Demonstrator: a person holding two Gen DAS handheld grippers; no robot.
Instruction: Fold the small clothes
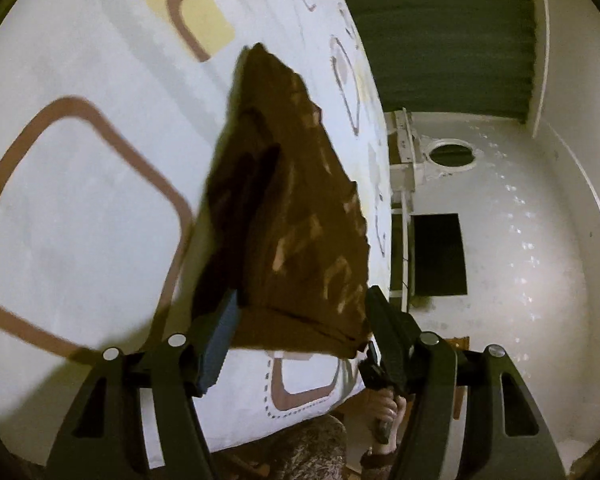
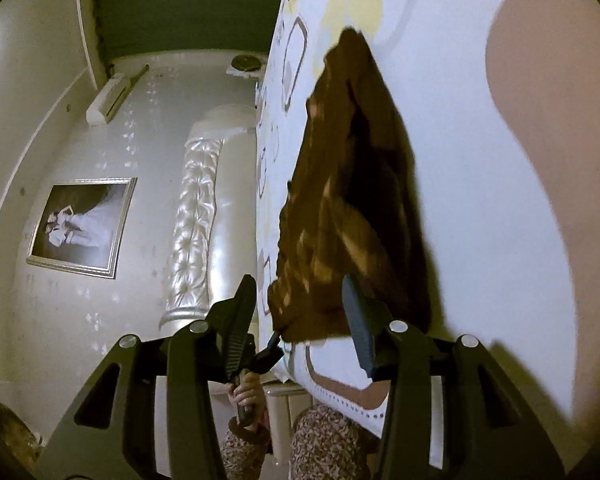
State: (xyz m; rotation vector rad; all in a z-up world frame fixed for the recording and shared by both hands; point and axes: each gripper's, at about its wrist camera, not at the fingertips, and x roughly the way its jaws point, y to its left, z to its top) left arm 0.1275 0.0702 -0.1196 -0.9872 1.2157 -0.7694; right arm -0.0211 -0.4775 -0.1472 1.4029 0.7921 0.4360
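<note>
A small brown garment with pale markings [image 1: 288, 200] hangs in the air over a white bedsheet with brown and yellow rounded squares [image 1: 80, 184]. In the left wrist view its near edge lies between the fingers of my left gripper [image 1: 300, 320], which stand wide apart; the other gripper [image 1: 374, 364] pinches its right corner. In the right wrist view the same garment [image 2: 340, 200] hangs between the wide-spread fingers of my right gripper [image 2: 300, 312], and the other gripper [image 2: 270, 354] holds its lower left corner. Each camera shows its own jaws apart.
The bed edge [image 1: 384, 184] runs down the middle of the view. Beyond it are a white wall, a green curtain [image 1: 432, 32] and a dark opening [image 1: 440, 256]. The right wrist view shows a padded silver headboard [image 2: 196, 216], a framed photo [image 2: 82, 226] and the person's patterned sleeve [image 2: 244, 452].
</note>
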